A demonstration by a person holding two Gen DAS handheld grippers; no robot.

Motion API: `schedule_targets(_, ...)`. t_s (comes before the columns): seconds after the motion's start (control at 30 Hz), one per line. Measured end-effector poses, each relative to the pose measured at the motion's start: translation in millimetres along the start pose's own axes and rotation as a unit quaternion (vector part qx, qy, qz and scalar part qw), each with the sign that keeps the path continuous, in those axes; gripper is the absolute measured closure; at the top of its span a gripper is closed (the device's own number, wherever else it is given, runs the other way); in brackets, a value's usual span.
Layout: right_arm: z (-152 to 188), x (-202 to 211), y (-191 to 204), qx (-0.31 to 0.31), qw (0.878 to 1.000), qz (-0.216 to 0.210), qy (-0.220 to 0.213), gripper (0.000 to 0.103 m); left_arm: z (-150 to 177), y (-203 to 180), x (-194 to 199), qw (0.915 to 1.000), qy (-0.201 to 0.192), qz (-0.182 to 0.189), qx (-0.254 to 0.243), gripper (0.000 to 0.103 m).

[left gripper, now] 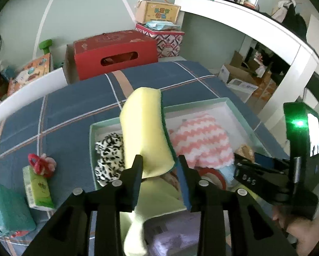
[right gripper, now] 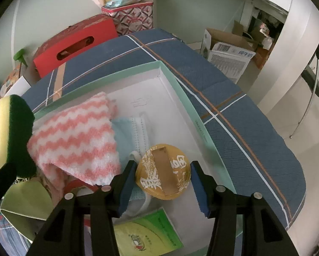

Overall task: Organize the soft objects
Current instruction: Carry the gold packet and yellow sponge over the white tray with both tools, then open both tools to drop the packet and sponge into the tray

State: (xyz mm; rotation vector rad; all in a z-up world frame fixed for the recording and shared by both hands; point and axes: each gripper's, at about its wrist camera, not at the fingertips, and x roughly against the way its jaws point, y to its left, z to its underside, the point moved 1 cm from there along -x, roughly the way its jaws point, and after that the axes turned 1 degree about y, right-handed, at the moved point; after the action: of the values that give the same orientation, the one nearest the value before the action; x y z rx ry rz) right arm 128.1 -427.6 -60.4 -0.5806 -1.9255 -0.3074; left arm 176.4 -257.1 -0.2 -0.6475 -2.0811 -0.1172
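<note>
My left gripper (left gripper: 160, 160) is shut on a yellow sponge with a green scrub side (left gripper: 145, 130) and holds it upright above the mint-rimmed white box (left gripper: 202, 102). The sponge also shows at the left of the right wrist view (right gripper: 12, 134). In the box lie a pink-and-white zigzag towel (right gripper: 74, 136), a black-and-white spotted cloth (left gripper: 108, 155), a light blue mask (right gripper: 138, 132) and a round gold pad (right gripper: 163, 170). My right gripper (right gripper: 162, 171) is open, one finger on each side of the gold pad, low in the box.
The box sits on a blue plaid bed cover (left gripper: 74, 106). Left of the box lie a green tissue pack (left gripper: 38, 187), a teal pack (left gripper: 8, 211) and a red-pink bow (left gripper: 42, 164). A red carton (left gripper: 114, 53) stands behind. A green booklet (right gripper: 146, 234) lies near my right gripper.
</note>
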Motion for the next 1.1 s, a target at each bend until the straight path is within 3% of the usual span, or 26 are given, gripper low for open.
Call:
schedule_targets(0.1, 1, 0, 1, 0.000, 1.000, 0.001, 0.001, 0.048, 2, -2, -2, 0.9997, 0.012, 0.019, 0.003, 0.057)
schedule_targets(0.33, 3, 5, -1, -0.001, 1.000, 0.002, 0.006, 0.040, 10, -1, -1, 0.9994, 0.026, 0.018, 0.014, 0.055)
schedule_targets(0.4, 4, 6, -2, -0.001, 1.000, 0.001, 0.006, 0.039, 10, 2, 4, 0.9993, 0.025, 0.019, 0.021, 0.054)
schedule_targets(0.53, 6, 12, -1, 0.004, 1.000, -0.001, 0.002, 0.029, 10, 12, 17, 0.9989, 0.014, 0.015, 0.043, 0.040)
schedule_targets(0.7, 6, 16, 0, 0.004, 1.000, 0.003, -0.003, 0.028, 10, 23, 28, 0.9978, 0.012, 0.017, 0.063, 0.035)
schedule_targets(0.83, 7, 17, 2, 0.006, 1.000, 0.008, -0.003, 0.016, 10, 27, 33, 0.9970, 0.012, 0.031, 0.070, 0.027)
schedule_targets(0.97, 7, 18, 6, 0.011, 1.000, 0.009, -0.005, 0.016, 10, 26, 34, 0.9967, 0.015, 0.039, 0.069, 0.021)
schedule_targets(1.1, 7, 17, 8, 0.016, 1.000, 0.014, -0.004, 0.016, 11, 33, 36, 0.9964, 0.009, 0.022, 0.081, 0.017)
